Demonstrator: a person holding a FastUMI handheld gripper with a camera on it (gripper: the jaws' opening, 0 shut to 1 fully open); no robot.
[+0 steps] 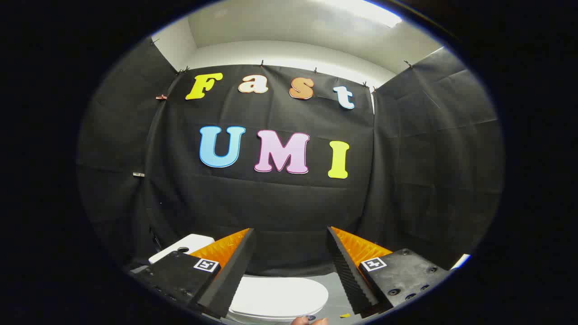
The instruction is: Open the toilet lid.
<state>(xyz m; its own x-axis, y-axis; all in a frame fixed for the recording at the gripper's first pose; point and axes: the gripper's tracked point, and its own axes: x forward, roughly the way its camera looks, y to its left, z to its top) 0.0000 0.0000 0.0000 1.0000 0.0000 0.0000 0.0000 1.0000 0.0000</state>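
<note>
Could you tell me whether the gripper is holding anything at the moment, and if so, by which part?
Nothing is held: the gripper has its jaws open, with the closed toilet lid below and between them, untouched.

One toilet lid [277, 295] lies flat and closed, seen between the two fingers [230, 271] of the one pair of tongs [291, 234], which stand wide apart and hold nothing. Each finger block carries one square marker [206, 264], two in all. One white tank top [187, 246] with one round hole sits behind the left finger.
</note>
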